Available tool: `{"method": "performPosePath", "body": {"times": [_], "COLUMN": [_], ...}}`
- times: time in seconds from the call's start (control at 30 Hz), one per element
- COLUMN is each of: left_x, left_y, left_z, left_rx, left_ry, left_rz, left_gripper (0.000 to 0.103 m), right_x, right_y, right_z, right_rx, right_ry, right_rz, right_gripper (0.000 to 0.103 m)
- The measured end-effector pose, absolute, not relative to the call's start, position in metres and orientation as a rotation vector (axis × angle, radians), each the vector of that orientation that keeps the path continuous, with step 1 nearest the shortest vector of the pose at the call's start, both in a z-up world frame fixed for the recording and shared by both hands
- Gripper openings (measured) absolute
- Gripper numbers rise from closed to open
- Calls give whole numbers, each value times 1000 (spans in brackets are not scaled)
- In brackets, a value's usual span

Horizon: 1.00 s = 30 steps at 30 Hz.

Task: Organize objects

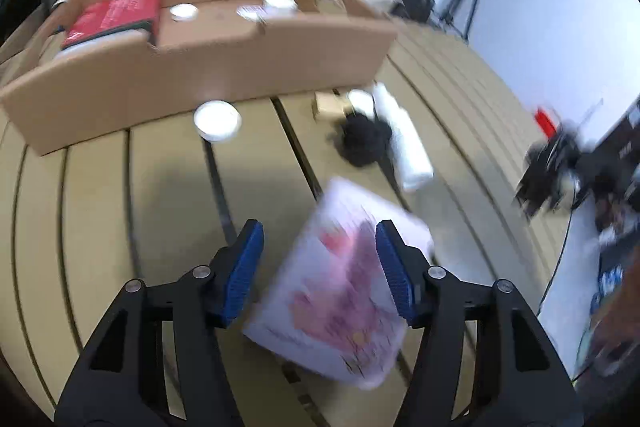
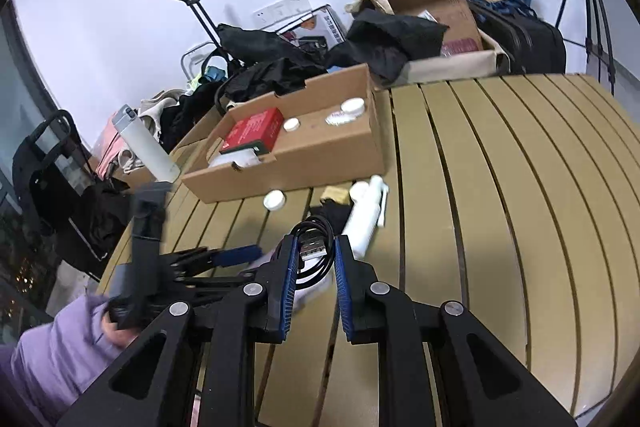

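The right gripper (image 2: pixel 316 259) fingers are clamped on a coiled USB cable (image 2: pixel 314 247); the left gripper (image 1: pixel 318 263) fingers stand apart over a pink-printed packet (image 1: pixel 340 291), near the cardboard box (image 1: pixel 200 67).

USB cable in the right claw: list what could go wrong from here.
1. The coiled USB cable sits between the right claw pads with loops hanging outside them; a loop could slip free or snag while carried to the cardboard box.
2. The white bottle lies just beyond the claw; a swing could knock it rolling.
3. The left claw, open over the pink-printed packet, is close by; the two could collide.
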<state>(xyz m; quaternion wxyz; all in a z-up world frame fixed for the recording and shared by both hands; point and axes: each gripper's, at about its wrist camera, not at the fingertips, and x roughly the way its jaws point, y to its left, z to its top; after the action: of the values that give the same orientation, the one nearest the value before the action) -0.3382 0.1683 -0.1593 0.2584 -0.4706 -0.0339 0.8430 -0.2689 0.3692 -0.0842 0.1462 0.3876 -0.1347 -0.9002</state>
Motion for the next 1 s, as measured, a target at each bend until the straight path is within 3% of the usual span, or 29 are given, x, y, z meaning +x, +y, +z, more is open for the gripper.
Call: {"method": "performPosePath", "body": {"times": [0.27,0.43,0.47,0.57,0.7,1.0], "left_x": [-411,-408,-407,-402,-373,-257], "left_y": [143,175,180,189,174,107], "left_z": [-166,-173,-174,-173,-166,-76], "left_rx": [-1395,-1358,-1344,-1330,-1348,-1099], "left_ry": [-290,-85,-24,74,19,-223], "left_rz": [2560,2597,2626,2616,2587,2598], "left_gripper": [56,55,30,25,25,25], "right_x": [-267,-270,-270,-271,-266,-230], "right_y": [369,371,370,369,367,368], "right_z": [-91,-101,-103,-107,-101,-61], "right_rx": [1090,1115,1120,1130,1118,1018], "right_ry": [-462,-500,-501,-507,-497,-443], "right_rz": [-2567,-2543,-2539,-2531,-2539,-2567], "right_gripper": [20,20,20,20,20,20]}}
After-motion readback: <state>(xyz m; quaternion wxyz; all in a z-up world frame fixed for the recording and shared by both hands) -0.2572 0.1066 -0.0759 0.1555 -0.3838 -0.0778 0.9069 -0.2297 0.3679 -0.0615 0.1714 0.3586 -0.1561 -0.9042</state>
